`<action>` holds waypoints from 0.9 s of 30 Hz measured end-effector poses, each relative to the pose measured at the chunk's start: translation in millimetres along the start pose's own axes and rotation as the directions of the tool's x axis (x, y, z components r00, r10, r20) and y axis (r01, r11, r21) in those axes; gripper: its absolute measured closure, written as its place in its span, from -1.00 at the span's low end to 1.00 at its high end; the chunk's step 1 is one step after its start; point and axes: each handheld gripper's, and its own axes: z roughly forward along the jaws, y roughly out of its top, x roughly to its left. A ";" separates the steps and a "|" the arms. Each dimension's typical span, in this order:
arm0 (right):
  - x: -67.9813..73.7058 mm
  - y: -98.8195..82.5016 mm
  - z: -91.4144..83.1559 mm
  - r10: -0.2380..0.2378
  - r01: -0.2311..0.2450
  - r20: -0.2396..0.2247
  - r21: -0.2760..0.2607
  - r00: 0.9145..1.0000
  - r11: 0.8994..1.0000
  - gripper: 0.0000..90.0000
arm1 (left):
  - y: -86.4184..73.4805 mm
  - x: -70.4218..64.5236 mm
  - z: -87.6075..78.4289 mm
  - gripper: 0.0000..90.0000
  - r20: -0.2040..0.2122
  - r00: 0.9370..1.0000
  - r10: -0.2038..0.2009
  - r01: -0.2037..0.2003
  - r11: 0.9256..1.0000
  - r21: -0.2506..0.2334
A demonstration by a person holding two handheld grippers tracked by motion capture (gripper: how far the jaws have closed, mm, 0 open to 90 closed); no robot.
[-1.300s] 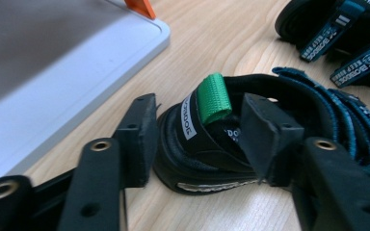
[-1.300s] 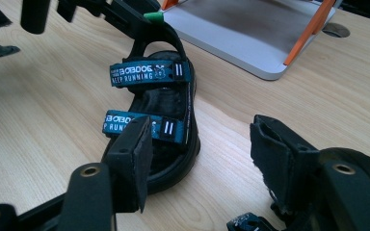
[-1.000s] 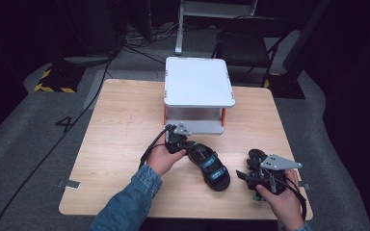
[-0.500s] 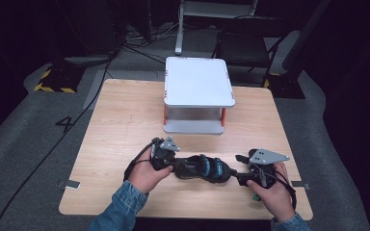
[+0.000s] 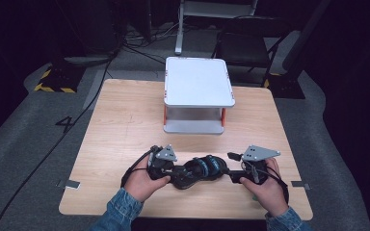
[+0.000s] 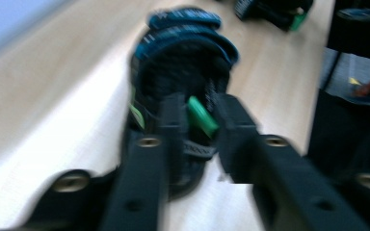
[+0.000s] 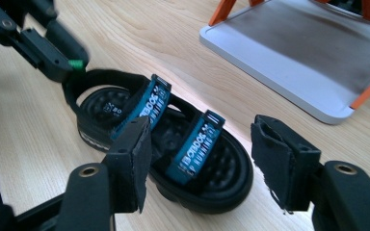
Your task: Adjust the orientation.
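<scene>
A black sandal point(image 5: 201, 169) with blue straps lies crosswise on the wooden table point(image 5: 125, 120) near its front edge, between my two grippers. My left gripper point(image 5: 176, 172) is at the heel end. Its jaws have just been opening and now stand apart around the heel strap point(image 6: 192, 147), with a green pad showing in the gap; the left gripper view point(image 6: 200, 103) is blurred. My right gripper point(image 7: 200, 139) is open, its jaws wide on either side of the sandal's toe end point(image 7: 212, 178) without touching it. In the high view the right gripper point(image 5: 231, 172) sits just right of the sandal.
A white two-tier stand with orange posts point(image 5: 197, 84) sits at the back middle of the table, its lower shelf point(image 7: 294, 57) beyond the sandal. Bare wood lies to the left and right. Cables and a chair stand on the dark floor behind.
The left gripper has brought the sandal from in front of the stand to the front edge and turned it crosswise. The right gripper has moved left up to its toe.
</scene>
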 end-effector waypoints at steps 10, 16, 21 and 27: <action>-3.8 -18.7 -23.5 0.057 -0.057 0.066 -0.002 0.996 0.998 -0.12 | 20.1 19.5 30.3 -0.22 -0.060 0.987 0.147 -0.146 0.989 0.024; -5.3 -30.6 -37.3 0.086 -0.086 0.112 0.001 0.990 0.996 -0.12 | 28.6 30.9 60.8 -0.10 -0.048 0.979 0.199 -0.195 0.978 0.077; -5.9 -38.3 -43.5 0.106 -0.108 0.133 0.002 0.985 0.994 -0.12 | 34.8 33.3 71.7 0.52 0.048 0.979 0.201 -0.204 0.975 0.089; -6.3 -38.8 -44.3 0.107 -0.109 0.136 0.002 0.985 0.994 -0.12 | 35.3 32.8 66.5 0.74 -0.012 0.986 0.166 -0.164 0.981 0.106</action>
